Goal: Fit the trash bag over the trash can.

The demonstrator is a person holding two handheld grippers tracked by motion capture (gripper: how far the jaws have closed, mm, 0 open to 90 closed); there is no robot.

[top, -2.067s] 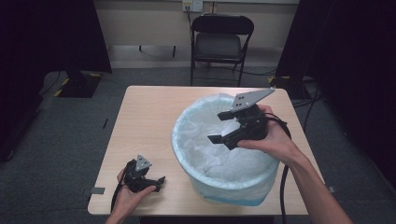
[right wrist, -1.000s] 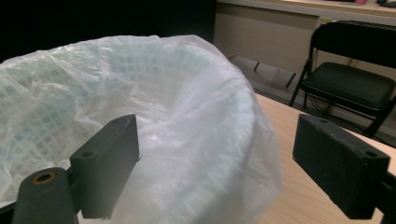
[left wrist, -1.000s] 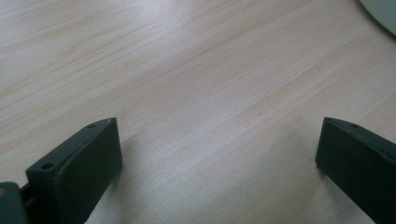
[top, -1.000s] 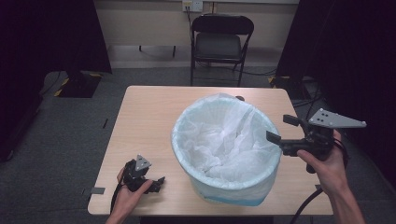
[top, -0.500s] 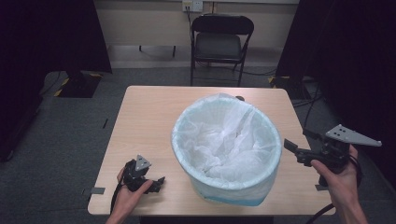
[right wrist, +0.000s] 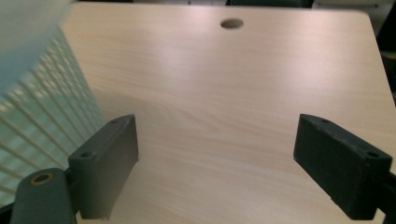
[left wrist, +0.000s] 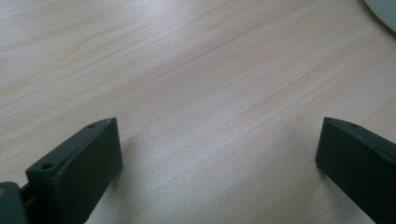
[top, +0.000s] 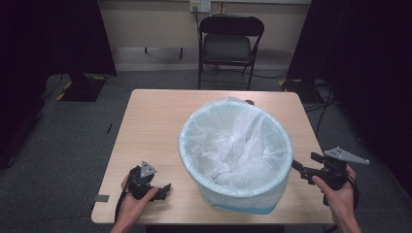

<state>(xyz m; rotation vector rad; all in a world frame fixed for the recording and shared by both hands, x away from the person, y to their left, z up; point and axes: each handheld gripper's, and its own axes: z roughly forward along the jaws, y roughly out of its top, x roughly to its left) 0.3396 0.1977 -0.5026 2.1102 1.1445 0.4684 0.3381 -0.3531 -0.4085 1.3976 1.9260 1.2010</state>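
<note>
Resting our left hand-held gripper [top: 164, 187] on the worktop [top: 145, 126] near its front-left corner, jaws spread wide and empty, our right hand-held gripper [top: 297, 168] just beside the lined bin [top: 236, 153] mid-worktop, jaws likewise apart, folding chair [top: 227, 46] beyond.

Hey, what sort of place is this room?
Probably a recording studio or lab: black curtains round a light wooden table, grey carpet, a black folding chair by the wall.

Both grippers are black. The right gripper [top: 302, 171] has a grey three-cornered plate [top: 346, 156] on top and a black cable at the lower right. The left gripper [top: 164, 189] has a smaller grey plate. The fingers [right wrist: 105, 169] are thick dark blocks with small screw holes. The forearms are bare.
</note>
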